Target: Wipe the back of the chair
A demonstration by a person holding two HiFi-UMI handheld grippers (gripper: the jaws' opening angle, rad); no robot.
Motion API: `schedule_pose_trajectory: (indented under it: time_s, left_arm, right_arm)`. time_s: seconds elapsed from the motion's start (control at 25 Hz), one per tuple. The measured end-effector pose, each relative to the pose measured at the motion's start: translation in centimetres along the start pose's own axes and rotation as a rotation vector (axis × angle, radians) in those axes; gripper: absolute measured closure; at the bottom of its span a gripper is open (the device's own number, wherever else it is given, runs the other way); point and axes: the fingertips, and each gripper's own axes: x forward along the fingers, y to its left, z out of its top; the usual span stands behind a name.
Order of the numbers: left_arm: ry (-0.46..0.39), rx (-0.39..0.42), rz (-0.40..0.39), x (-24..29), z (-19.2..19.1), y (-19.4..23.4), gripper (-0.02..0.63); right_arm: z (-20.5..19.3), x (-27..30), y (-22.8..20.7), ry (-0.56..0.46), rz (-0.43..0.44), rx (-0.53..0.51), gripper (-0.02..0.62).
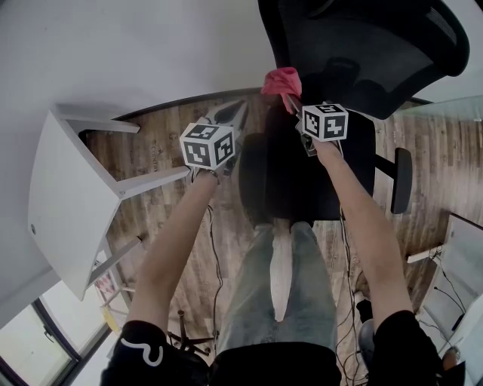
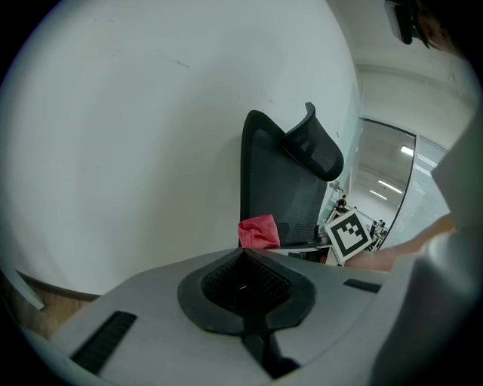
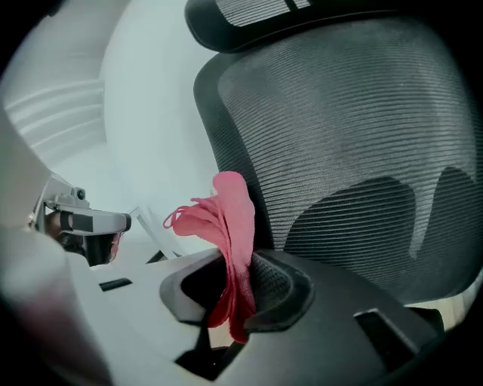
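Gripping a bunched pink cloth (image 3: 226, 226), the right tool (image 3: 235, 280) has its jaws pinched narrow on the fabric, with the loose end standing up just beside the left edge of the chair back (image 3: 355, 128). The left tool (image 2: 243, 260) is closed on nothing and hangs to the left, near the chair but apart from it. To wipe well, I judge the cloth should be pressed flat onto the chair back and drawn in overlapping strokes from the headrest (image 3: 302, 15) downward, with the left tool steadying the chair so it does not swivel or roll. Below lies a wood-plank floor (image 1: 158, 151), with a white worktop (image 1: 64, 203) at the left and a plain white wall (image 2: 113, 136) beyond
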Motion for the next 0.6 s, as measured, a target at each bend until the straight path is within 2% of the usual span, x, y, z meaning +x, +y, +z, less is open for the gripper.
schedule_pose_trajectory:
  time_s: [0.6]
  left_arm:
    - [0.003, -0.032, 0.004, 1.2, 0.0, -0.3, 0.581]
  right_arm:
    - [0.0, -0.7, -1.8, 0.01, -0.036, 0.006, 0.509]
